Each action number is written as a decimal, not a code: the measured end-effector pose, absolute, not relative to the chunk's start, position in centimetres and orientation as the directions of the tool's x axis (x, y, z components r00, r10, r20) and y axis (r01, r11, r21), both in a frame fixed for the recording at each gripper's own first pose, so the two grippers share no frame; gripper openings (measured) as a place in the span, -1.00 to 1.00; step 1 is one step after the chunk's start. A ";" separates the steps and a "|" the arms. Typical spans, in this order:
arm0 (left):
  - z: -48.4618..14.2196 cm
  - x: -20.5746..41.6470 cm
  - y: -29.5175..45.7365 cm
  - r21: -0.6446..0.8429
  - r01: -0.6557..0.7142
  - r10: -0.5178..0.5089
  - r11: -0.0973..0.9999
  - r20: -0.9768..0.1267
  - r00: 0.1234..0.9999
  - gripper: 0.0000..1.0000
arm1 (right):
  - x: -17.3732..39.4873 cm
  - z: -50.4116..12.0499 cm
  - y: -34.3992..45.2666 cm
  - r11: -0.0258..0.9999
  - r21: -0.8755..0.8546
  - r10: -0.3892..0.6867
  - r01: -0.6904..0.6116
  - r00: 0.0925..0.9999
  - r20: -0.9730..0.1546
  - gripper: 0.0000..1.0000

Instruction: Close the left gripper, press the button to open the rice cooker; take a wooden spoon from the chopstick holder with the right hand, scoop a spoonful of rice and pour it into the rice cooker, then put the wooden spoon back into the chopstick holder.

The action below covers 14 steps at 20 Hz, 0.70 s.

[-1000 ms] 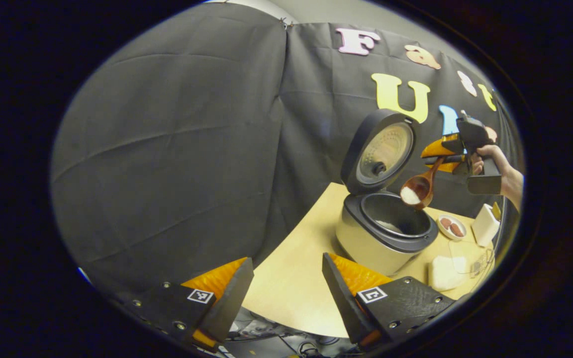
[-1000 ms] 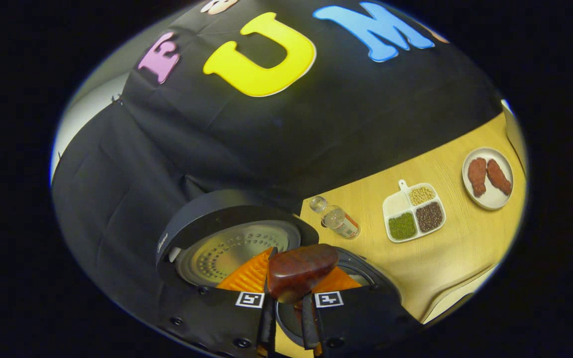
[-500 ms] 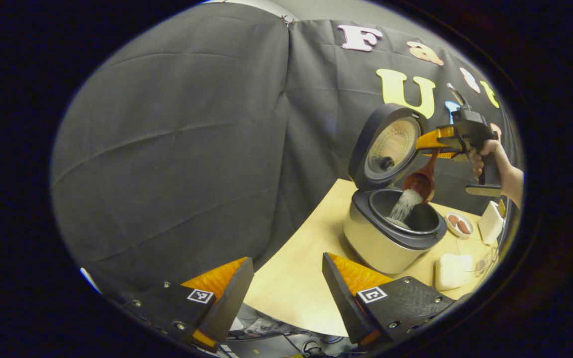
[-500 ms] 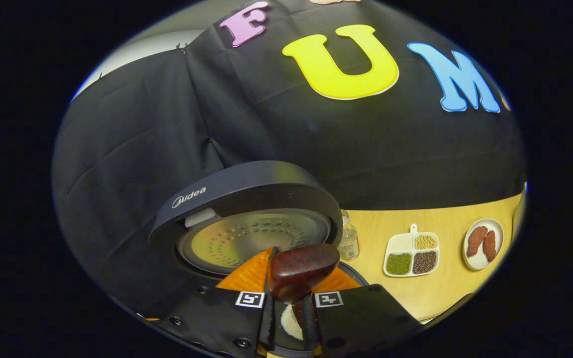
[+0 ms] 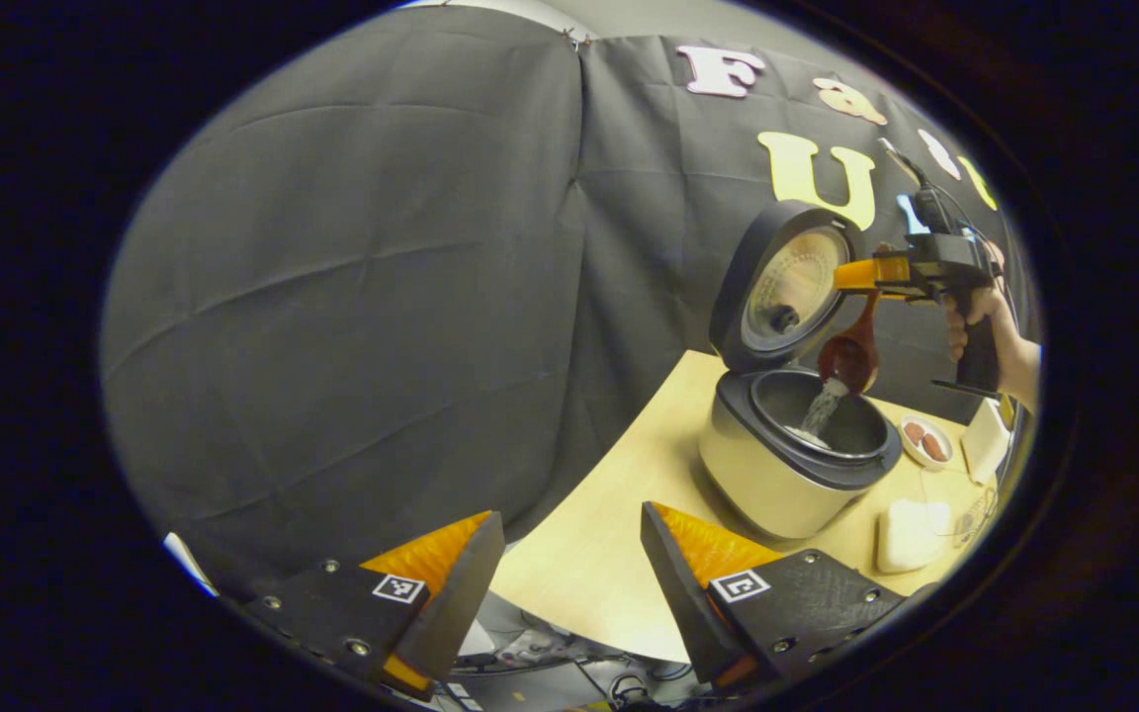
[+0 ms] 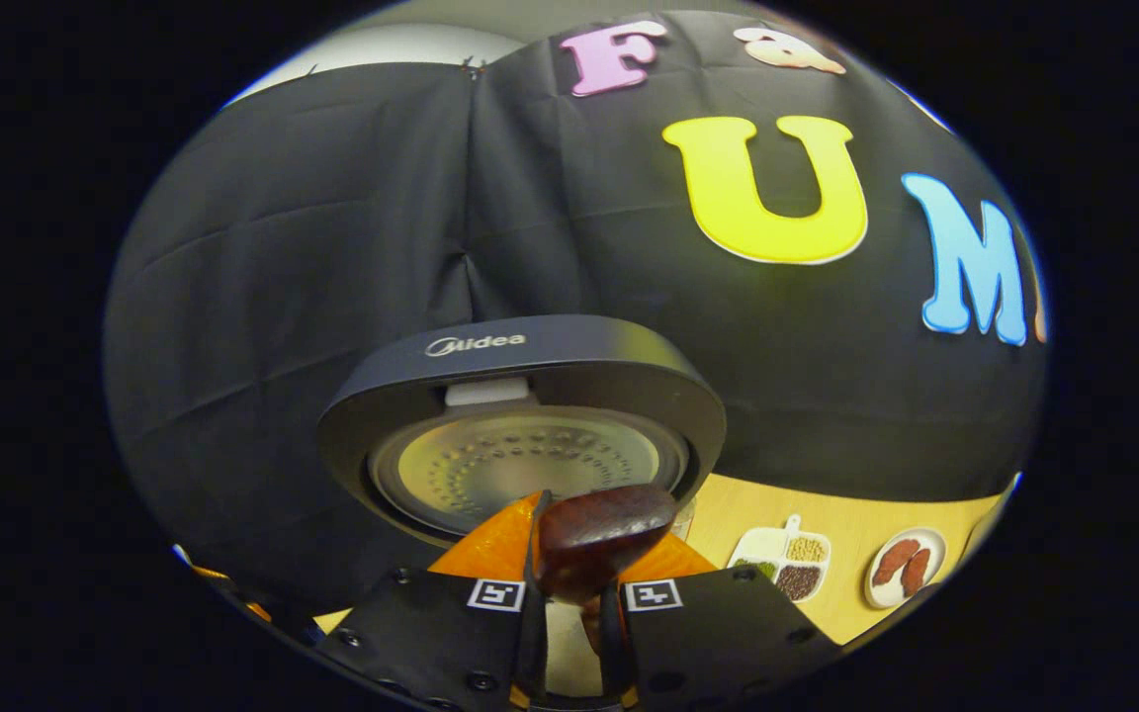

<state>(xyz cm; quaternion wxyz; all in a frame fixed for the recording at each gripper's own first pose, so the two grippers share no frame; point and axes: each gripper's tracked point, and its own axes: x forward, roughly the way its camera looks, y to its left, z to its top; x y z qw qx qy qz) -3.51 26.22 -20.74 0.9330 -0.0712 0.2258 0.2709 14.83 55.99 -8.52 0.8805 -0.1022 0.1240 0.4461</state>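
Glossy wooden spoon [image 5: 852,348] spills white rice [image 5: 823,407] into round rice cooker [image 5: 795,457].

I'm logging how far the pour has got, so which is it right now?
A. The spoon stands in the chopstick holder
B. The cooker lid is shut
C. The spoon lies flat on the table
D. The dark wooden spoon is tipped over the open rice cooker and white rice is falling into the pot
D: in the left gripper view the dark wooden spoon, clamped in the right gripper, hangs bowl-down over the open cream rice cooker with white rice streaming into the pot.
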 end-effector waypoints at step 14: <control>-19.5 -4.5 26.4 0.028 -0.599 0.546 0.800 -0.447 0.709 0.79 | 11.7 -5.2 55.4 0.470 -0.175 0.850 -0.865 0.497 -0.176 -0.55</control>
